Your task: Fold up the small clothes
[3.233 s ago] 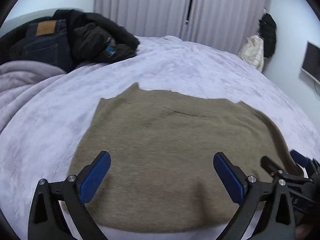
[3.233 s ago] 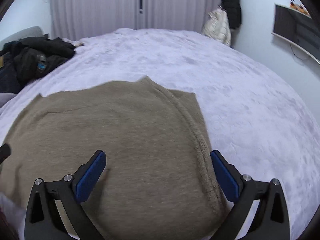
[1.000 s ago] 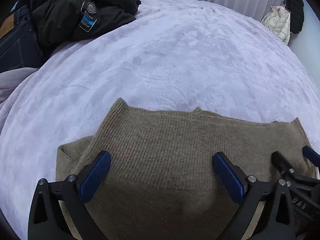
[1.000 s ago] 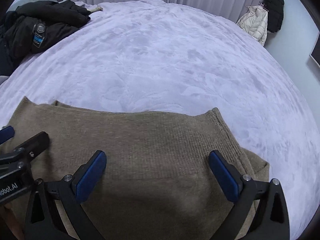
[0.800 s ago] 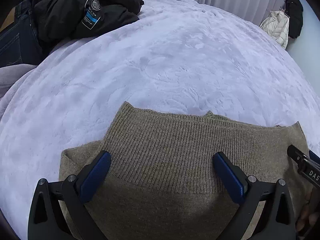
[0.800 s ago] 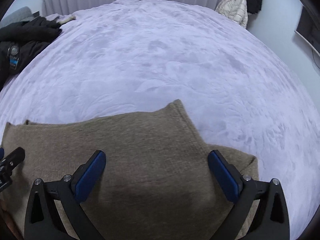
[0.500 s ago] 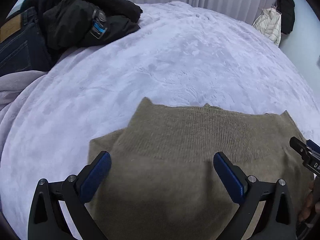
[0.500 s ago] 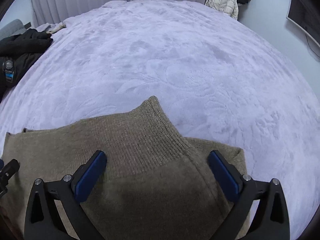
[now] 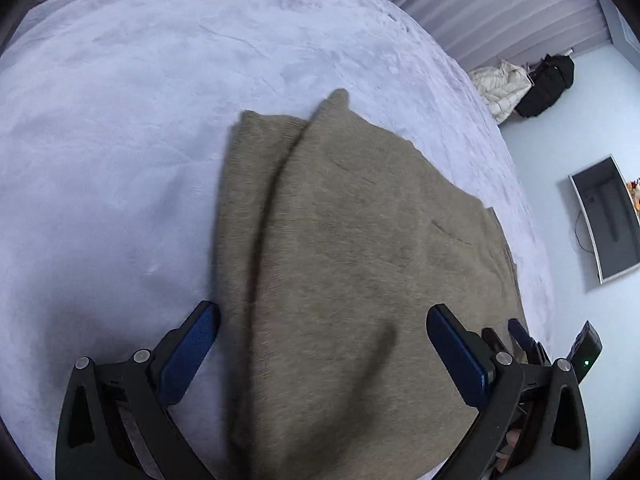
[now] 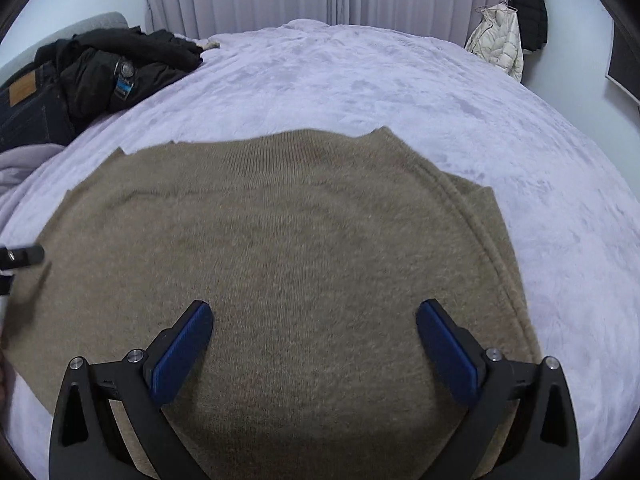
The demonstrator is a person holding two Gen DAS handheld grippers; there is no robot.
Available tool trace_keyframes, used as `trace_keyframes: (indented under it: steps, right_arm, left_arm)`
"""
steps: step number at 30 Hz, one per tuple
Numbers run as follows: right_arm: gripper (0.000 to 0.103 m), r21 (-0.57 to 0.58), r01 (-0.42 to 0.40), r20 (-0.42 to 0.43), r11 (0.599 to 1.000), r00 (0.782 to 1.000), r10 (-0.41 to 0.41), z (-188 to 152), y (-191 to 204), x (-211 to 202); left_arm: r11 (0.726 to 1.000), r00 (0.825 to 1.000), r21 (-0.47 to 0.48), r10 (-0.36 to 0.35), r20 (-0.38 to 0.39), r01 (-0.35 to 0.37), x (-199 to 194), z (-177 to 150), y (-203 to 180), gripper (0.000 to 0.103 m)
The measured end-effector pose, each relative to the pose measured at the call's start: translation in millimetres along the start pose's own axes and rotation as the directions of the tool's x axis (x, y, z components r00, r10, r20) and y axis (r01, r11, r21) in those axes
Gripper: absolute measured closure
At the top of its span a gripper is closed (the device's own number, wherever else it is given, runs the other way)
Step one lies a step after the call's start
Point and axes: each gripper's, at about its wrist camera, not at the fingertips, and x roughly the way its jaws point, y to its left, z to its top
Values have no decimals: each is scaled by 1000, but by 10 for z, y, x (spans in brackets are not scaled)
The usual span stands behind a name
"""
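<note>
In the left wrist view, the left gripper (image 9: 322, 346) is seen with its fingers spread wide, nothing held between them, above the tan knit garment (image 9: 360, 264) lying folded on the lavender bed (image 9: 120, 120). Compared with half a second ago, the view has been swung round, and the doubled left edge is now shown.

In the right wrist view, the right gripper (image 10: 314, 340) is likewise wide open and empty. More of the garment (image 10: 280, 240) is now seen, lying flat with a lower layer exposed at its right.
</note>
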Motion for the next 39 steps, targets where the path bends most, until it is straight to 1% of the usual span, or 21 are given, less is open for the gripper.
trace_keyframes:
  steps: [1, 2, 3, 4, 5, 6, 7, 8, 9, 11, 14, 16, 17, 19, 21, 23, 25, 28, 32, 35, 39]
  right_arm:
    - [1, -8, 5, 5, 1000, 1000, -5, -4, 20, -6]
    - [1, -6, 3, 2, 1000, 1000, -3, 0, 11, -2]
    - [1, -2, -3, 0, 1000, 1000, 3, 5, -5, 1]
    - [1, 3, -13, -1, 1000, 1000, 13, 4, -28, -6]
    - [1, 4, -21, -6, 1000, 1000, 21, 11, -42, -14]
    - [1, 0, -28, -15, 1000, 1000, 28, 25, -55, -39]
    - [1, -3, -36, -20, 999, 999, 35, 51, -66, -67]
    - [1, -4, -49, -11, 999, 999, 49, 94, -78, -122]
    - [1, -8, -60, 4, 998, 998, 60, 145, -76, -168]
    - [1, -41, -58, 15, 997, 998, 58, 305, -22, -187]
    - [1, -70, -15, -72, 997, 997, 10, 643, 121, 114]
    - [1, -39, -12, -127, 999, 992, 7, 887, 179, 387]
    - [1, 4, -18, -160, 1000, 987, 18, 1012, 186, 534]
    - [1, 50, 1, -187, 999, 982, 8, 1190, 221, 767]
    - [1, 63, 25, -209, 998, 978, -11, 1270, 282, 1005]
    - [1, 30, 55, -235, 998, 971, -46, 1202, 356, 1181]
    - [0, 9, 79, -194, 997, 978, -75, 1136, 408, 1107]
    - [0, -18, 56, -204, 998, 977, -59, 1028, 420, 928]
    - [0, -72, 36, -193, 997, 980, -49, 725, 443, 606]
    - [0, -69, 24, -144, 997, 989, -34, 522, 427, 350]
    - [0, -50, 6, -129, 999, 992, -13, 208, 371, 116]
  left_arm:
    - [999, 1000, 33, 18, -23, -18, 77, 4, -85, 1]
    - [996, 998, 71, 63, -32, -60, 147, -9, -185, 1]
    - [990, 995, 103, 100, -31, -96, 184, -36, -270, 8]
    - [983, 991, 128, 135, -19, -131, 182, -76, -335, 17]
    - [977, 987, 144, 159, -6, -157, 158, -109, -385, 33]
    - [977, 987, 142, 158, 2, -157, 123, -131, -401, 46]
    - [976, 986, 138, 167, 19, -168, 72, -144, -407, 54]
    - [976, 985, 132, 171, 26, -173, 32, -146, -408, 69]
    - [980, 987, 117, 160, 21, -162, 9, -135, -401, 74]
    - [981, 986, 97, 166, 12, -166, -9, -103, -410, 78]
    - [970, 975, 104, 221, 12, -221, -10, -77, -505, 79]
    - [967, 971, 95, 238, 10, -238, -20, -57, -541, 79]
    - [967, 970, 83, 241, 6, -241, -19, -50, -542, 79]
    - [967, 969, 65, 246, -8, -245, 1, -35, -522, 79]
    - [967, 968, 54, 250, -18, -248, -10, -44, -473, 79]
    - [963, 965, 64, 262, -17, -260, 15, -34, -512, 79]
    - [954, 958, 88, 288, -9, -286, 31, -39, -570, 79]
    - [942, 947, 104, 320, 2, -319, 38, -60, -627, 79]
    - [931, 937, 107, 350, 9, -349, 17, -80, -671, 79]
    - [919, 926, 119, 377, 16, -377, -8, -103, -720, 79]
    - [899, 909, 137, 416, 25, -416, -16, -123, -817, 79]
